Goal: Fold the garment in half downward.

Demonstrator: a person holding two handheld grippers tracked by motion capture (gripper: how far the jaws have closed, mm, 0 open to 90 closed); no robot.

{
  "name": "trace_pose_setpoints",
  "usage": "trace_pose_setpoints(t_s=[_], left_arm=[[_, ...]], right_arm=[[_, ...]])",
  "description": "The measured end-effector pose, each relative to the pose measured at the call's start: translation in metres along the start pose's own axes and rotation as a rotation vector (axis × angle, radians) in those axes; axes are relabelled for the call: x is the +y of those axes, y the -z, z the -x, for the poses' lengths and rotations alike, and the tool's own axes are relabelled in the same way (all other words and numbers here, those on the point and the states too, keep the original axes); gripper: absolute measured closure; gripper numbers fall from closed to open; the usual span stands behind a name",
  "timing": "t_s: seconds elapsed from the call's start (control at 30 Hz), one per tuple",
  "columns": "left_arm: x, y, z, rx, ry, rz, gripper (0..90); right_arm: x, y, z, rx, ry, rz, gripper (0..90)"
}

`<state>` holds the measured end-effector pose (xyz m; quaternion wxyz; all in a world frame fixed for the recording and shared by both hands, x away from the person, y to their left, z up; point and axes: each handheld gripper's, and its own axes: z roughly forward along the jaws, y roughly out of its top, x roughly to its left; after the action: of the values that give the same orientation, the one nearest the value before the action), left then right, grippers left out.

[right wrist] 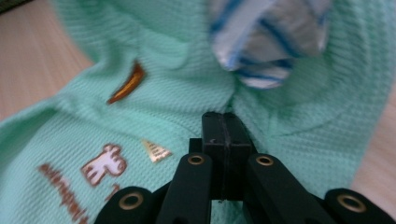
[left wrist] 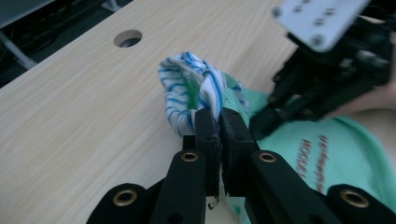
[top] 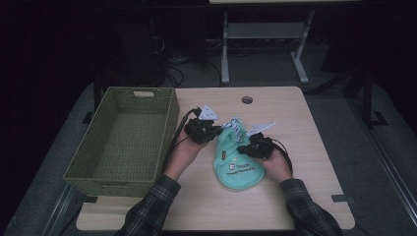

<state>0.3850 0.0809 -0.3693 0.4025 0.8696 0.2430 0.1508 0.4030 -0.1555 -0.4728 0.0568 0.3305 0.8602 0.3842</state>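
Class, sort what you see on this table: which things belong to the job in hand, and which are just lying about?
In the job: mint-green garment; striped blue-and-white lining; left gripper, shut on the lining; right gripper, shut on the green fabric.

Lying about: green woven basket; table with its cable hole.

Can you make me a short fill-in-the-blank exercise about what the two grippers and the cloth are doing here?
1. The left gripper is shut on the striped, blue and ____ lining.
2. The right gripper is shut on the ____ green cloth item.
3. The woven basket stands at the table's ____ side in the high view.
4. The basket's inside is ____.

Missing words: white; mint; left; empty
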Motion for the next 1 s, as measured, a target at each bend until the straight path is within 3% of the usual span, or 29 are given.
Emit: trace_pose_setpoints(t_s=[0.2, 0.4, 0.6, 0.7, 0.83, 1.0], left_arm=[[-0.003, 0.007, 0.012, -0.067, -0.036, 0.016, 86.7], [-0.007, -0.002, 0.024, -0.107, -0.066, 0.005, 86.7], [-0.008, -0.011, 0.032, -0.107, -0.102, -0.014, 86.7], [-0.009, -0.011, 0.033, -0.112, -0.097, -0.016, 86.7], [-0.010, -0.010, 0.033, -0.114, -0.099, -0.012, 86.7], [-0.011, -0.008, 0.032, -0.110, -0.106, -0.009, 86.7]], right_arm=[[0.001, -0.002, 0.007, -0.007, -0.010, 0.014, 90.0], [0.000, 0.001, 0.008, -0.010, -0.017, 0.033, 90.0], [-0.009, 0.025, 0.005, -0.014, 0.006, 0.051, 90.0], [-0.016, 0.040, -0.001, -0.004, 0.008, 0.050, 90.0], [-0.028, 0.056, -0.011, -0.004, 0.022, 0.027, 90.0], [-0.048, 0.063, -0.017, -0.001, 0.016, -0.014, 89.9]])
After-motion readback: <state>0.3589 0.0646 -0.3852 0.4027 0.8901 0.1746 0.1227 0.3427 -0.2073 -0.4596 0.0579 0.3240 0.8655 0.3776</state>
